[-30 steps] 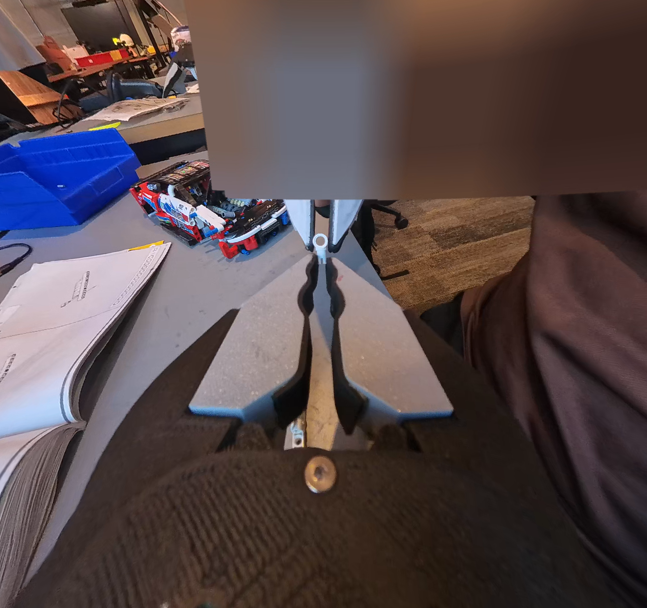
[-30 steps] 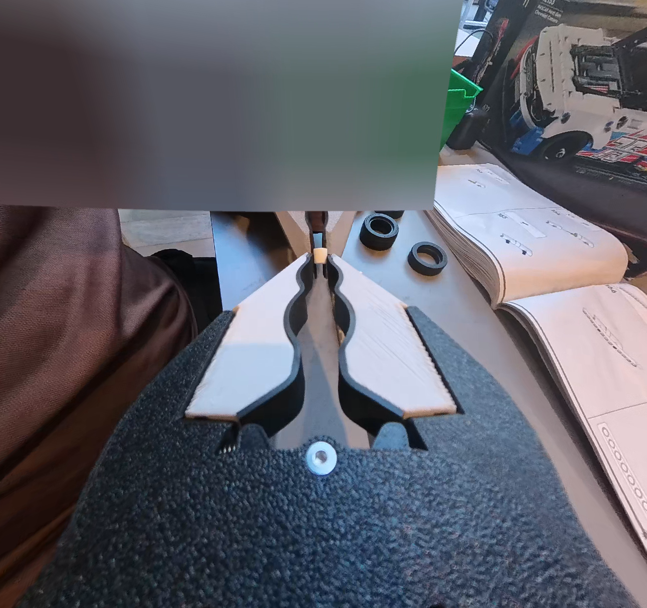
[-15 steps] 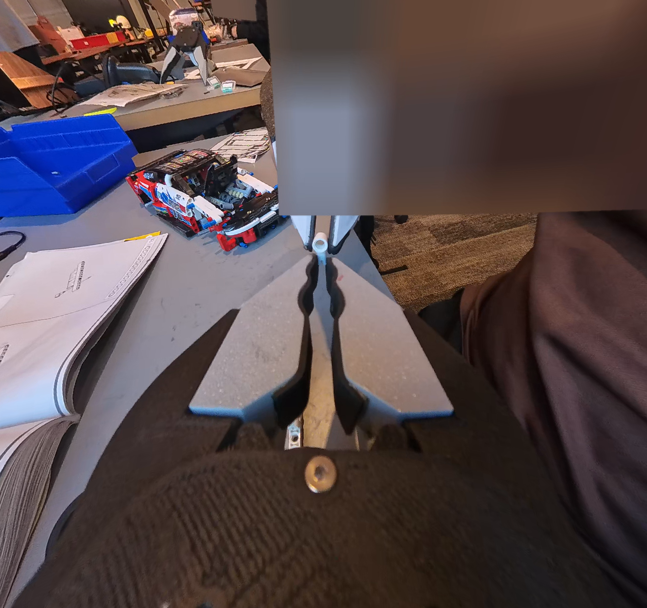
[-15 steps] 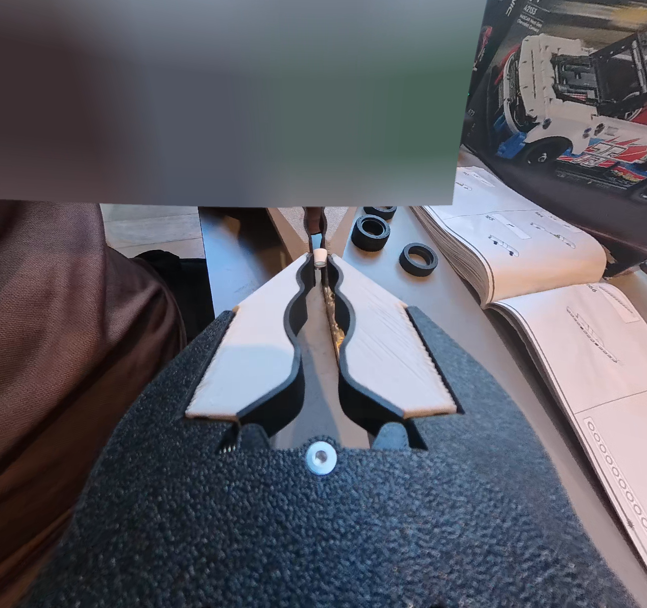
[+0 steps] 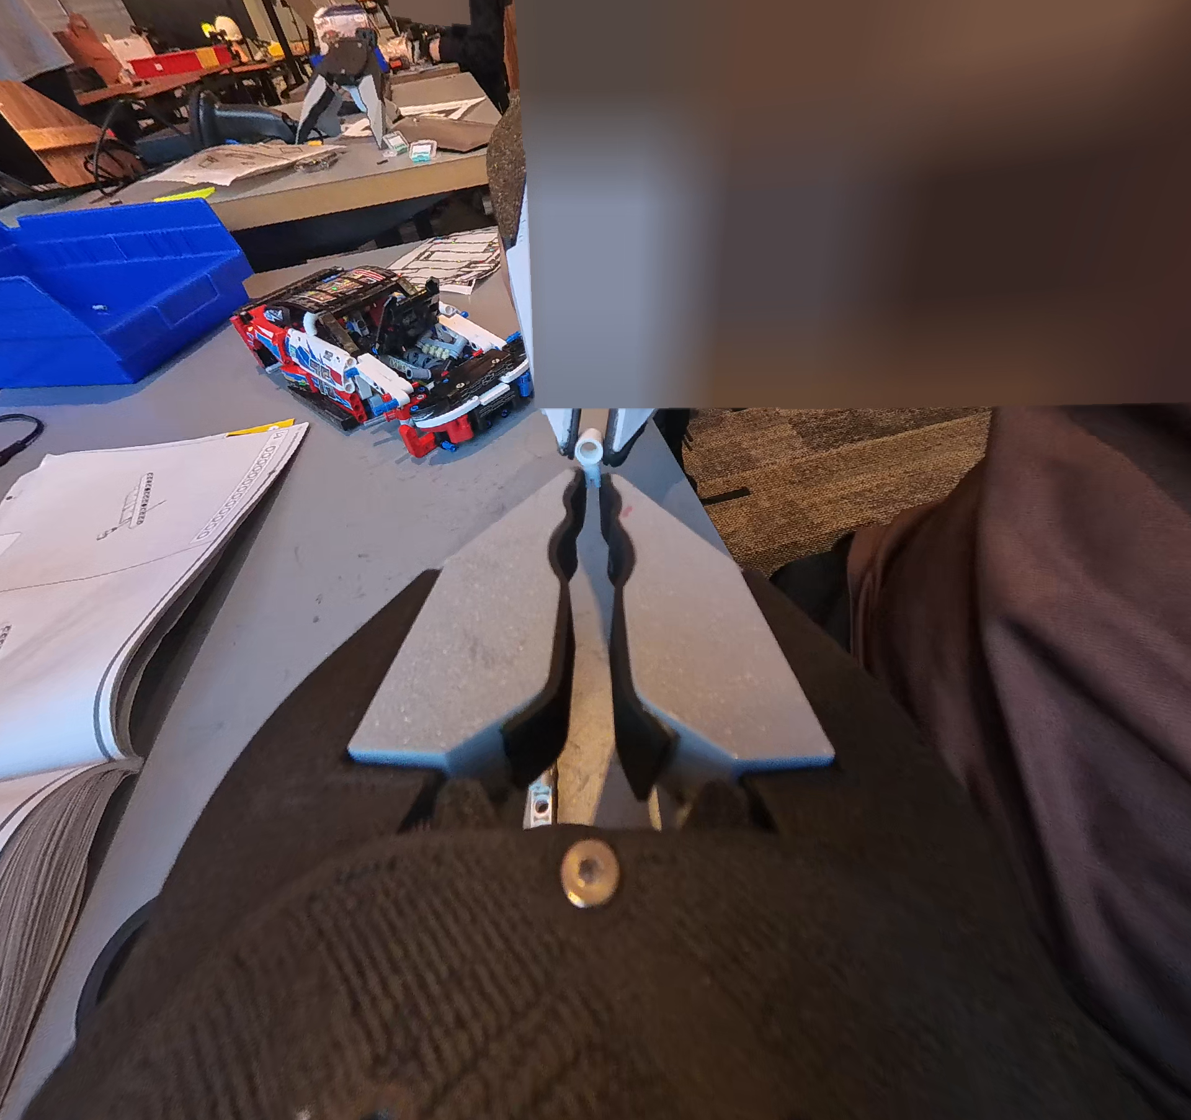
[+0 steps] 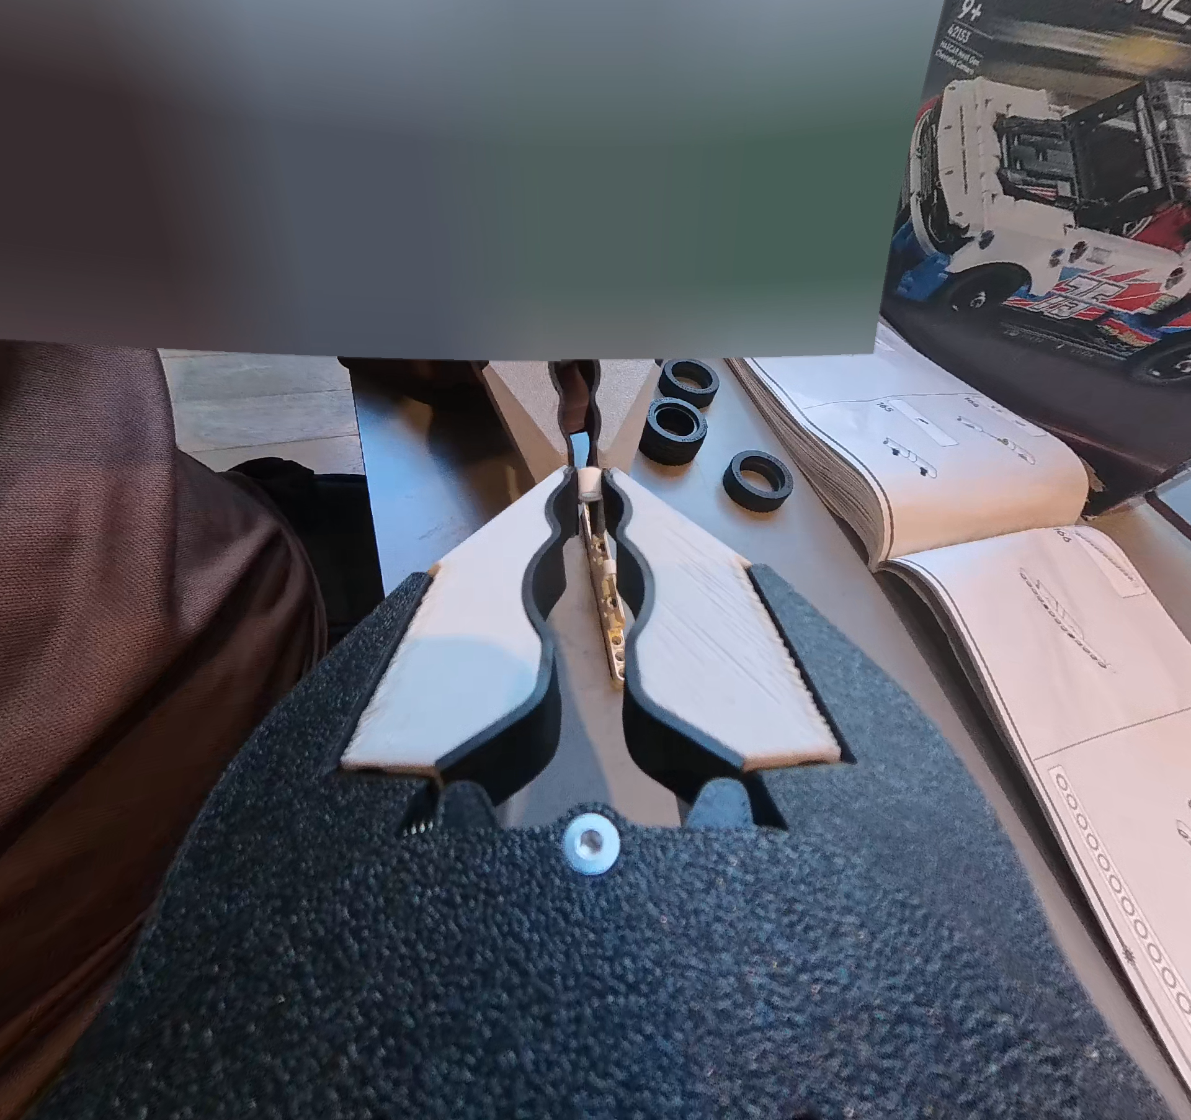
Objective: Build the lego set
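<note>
Lego car (image 5: 380, 351) sits unfinished on the desk (image 5: 361, 547), well apart. Left gripper (image 5: 590, 480) and right gripper (image 6: 590, 486) meet tip to tip, both seemingly clamped on one white piece (image 5: 590, 447); uneven squeeze could pop it free.

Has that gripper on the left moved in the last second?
Yes. The left gripper has drifted: the toy car now sits farther right and lower in its view.
</note>
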The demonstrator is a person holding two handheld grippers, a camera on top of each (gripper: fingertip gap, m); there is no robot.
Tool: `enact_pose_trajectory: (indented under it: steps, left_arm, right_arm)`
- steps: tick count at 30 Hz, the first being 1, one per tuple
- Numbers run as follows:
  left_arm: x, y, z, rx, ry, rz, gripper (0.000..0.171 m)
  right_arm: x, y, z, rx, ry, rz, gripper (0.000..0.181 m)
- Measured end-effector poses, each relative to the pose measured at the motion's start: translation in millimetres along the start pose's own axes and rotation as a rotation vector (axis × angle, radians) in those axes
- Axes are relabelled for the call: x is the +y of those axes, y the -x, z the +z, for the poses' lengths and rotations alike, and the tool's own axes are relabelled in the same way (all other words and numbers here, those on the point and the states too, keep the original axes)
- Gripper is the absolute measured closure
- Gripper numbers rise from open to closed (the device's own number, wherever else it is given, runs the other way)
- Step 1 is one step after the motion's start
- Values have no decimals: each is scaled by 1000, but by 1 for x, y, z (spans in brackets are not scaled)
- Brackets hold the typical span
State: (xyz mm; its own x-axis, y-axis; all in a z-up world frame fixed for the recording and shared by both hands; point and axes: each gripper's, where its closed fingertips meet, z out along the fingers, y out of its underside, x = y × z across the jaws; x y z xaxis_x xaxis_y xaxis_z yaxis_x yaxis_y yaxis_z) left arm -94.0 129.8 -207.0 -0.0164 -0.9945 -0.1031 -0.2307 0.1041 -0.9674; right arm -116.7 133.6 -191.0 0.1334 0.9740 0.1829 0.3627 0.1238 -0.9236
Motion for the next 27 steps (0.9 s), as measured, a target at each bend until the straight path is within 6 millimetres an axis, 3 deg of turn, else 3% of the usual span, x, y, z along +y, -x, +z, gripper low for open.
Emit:
enact_pose_trajectory:
  steps: [27]
  left_arm:
    - [-3, 3, -1, -34, -26, 15, 170]
  right_arm:
    - [-1, -3, -1, 13, 1, 21, 175]
